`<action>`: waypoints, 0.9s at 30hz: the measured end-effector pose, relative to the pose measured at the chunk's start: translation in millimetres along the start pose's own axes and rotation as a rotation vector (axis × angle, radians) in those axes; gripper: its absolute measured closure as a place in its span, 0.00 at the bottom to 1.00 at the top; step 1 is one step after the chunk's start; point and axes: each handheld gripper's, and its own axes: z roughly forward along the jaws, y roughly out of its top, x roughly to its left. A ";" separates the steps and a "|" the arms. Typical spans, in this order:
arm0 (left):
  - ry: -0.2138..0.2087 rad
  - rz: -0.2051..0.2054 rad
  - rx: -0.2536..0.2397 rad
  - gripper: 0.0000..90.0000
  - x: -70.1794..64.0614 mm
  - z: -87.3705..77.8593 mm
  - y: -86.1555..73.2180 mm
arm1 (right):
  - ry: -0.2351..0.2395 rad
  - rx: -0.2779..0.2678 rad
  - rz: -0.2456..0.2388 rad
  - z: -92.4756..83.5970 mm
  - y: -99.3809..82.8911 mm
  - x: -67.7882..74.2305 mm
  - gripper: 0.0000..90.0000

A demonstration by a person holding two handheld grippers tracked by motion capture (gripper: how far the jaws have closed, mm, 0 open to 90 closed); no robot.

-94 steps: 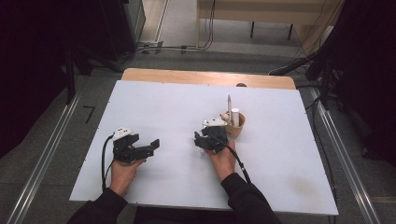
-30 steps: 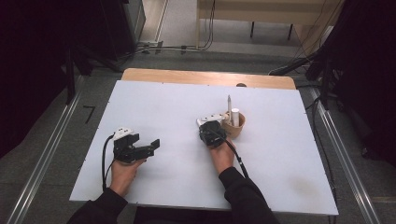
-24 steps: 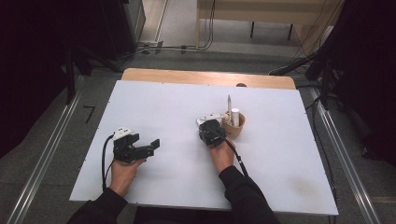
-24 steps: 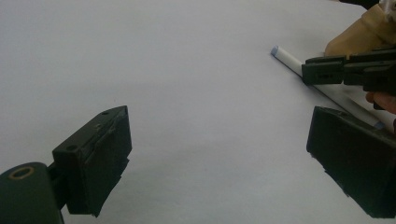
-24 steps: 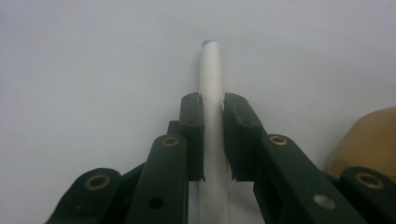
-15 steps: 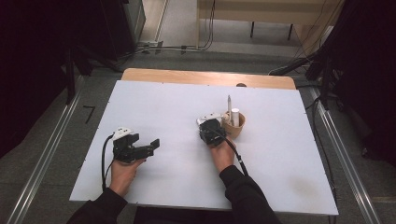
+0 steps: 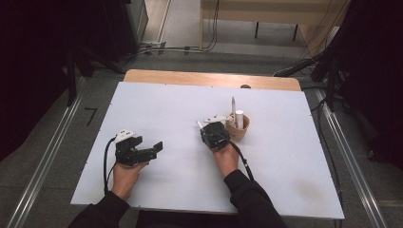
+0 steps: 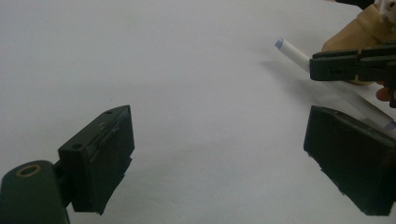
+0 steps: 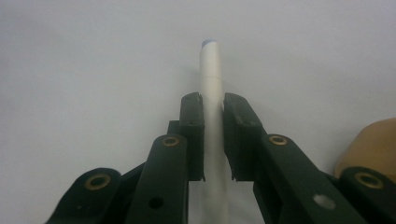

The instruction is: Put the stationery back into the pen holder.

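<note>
Near the middle of the white table (image 7: 157, 102), slightly toward its right edge, I have the right gripper (image 9: 213, 112) clamped on a white pen (image 9: 211, 79). From the right gripper view, the two black jaws press on the barrel from either side, roughly mid-length, and the blue-tipped end sticks out well beyond the fingertips over bare tabletop. From the left gripper view the same pen (image 8: 299, 52) runs at a slant, held by the right gripper's jaw pads, its blue tip pointing away from the tan cup. In the high view the right gripper (image 7: 214, 133) sits just beside a small tan cup (image 7: 237, 132), on the cup's left; whether they touch I cannot tell. Two upright items stand in the cup: a slim grey pen (image 7: 233, 107) and a thicker white marker (image 7: 239, 118). My left gripper (image 7: 157, 147) rests nearer the front-left corner, well apart from the cup, jaws spread wide with nothing between them; the left gripper view confirms bare white surface between its two pads (image 8: 100, 158). Both forearms enter from the front edge.
</note>
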 end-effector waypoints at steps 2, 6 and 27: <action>-0.004 0.004 0.004 0.10 -1.2 0.8 -0.5 | 0.014 -0.008 0.001 -3.0 0.2 0.5 0.86; -0.026 0.016 0.012 0.10 -7.2 2.6 -1.2 | 0.042 -0.024 0.008 -10.2 0.0 0.6 0.86; -0.112 0.077 0.074 0.11 -42.6 19.9 -8.3 | 0.099 -0.062 -0.035 -36.3 -9.8 1.3 0.86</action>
